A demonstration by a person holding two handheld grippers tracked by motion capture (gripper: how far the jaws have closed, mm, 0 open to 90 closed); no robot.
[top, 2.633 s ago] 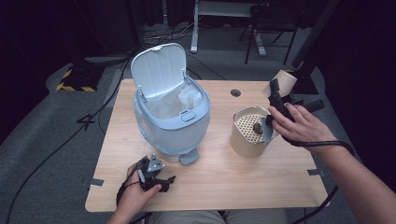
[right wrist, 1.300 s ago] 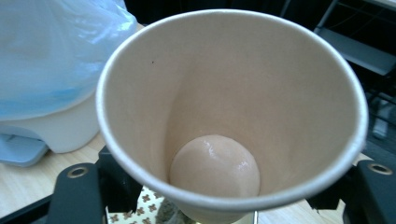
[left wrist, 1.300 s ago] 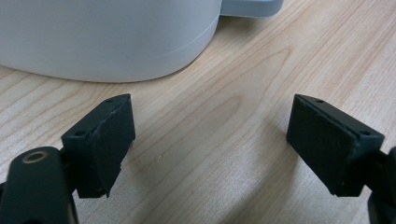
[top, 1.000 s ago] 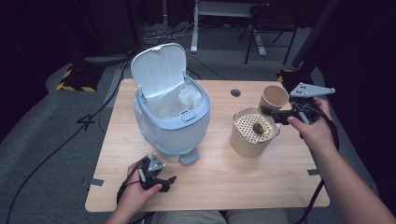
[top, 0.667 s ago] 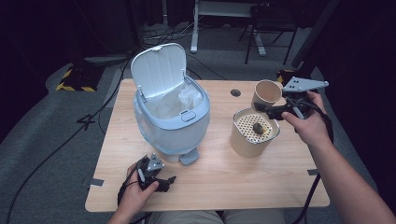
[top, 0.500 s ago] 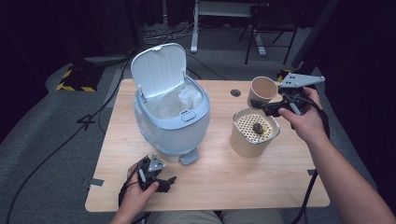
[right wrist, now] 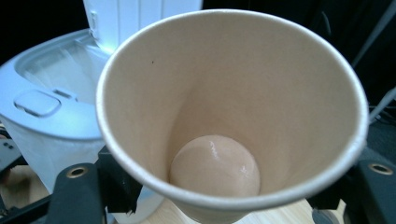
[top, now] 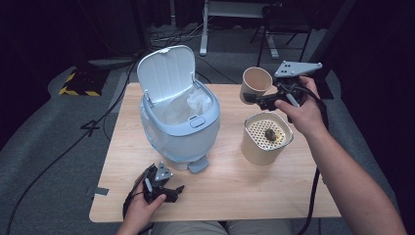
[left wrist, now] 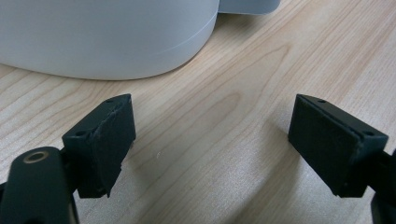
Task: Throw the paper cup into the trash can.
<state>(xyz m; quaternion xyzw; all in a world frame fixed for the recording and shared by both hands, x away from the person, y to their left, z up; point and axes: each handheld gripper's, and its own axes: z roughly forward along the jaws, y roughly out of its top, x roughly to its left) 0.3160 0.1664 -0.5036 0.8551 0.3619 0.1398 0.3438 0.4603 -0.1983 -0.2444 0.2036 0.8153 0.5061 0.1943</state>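
At the table's near left edge, our left gripper (top: pixel 164 188) lies on the wood beside the bin (top: pixel 178 125), jaws wide apart with nothing between them, the hand resting over it. We see bare table (left wrist: pixel 224 116) between its pads in the left gripper view. Centre-left, the bin stands with its lid up and a clear liner inside. Further right, a perforated canister (top: pixel 266 139) sits on the table with a small dark lump on its strainer top. Above and just behind it, our right gripper (top: pixel 254 98) holds a paper cup (top: pixel 255 84) in the air, jaws clamped on its lower wall, the mouth tipped toward us and toward the bin. The right gripper view looks straight into the cup (right wrist: pixel 224 121), which appears empty.

We judge the job about halfway: cup lifted clear of the table, not yet over the bin, drop to come. Our right forearm reaches in from the lower right, wrist bent, gripper lying roughly level.
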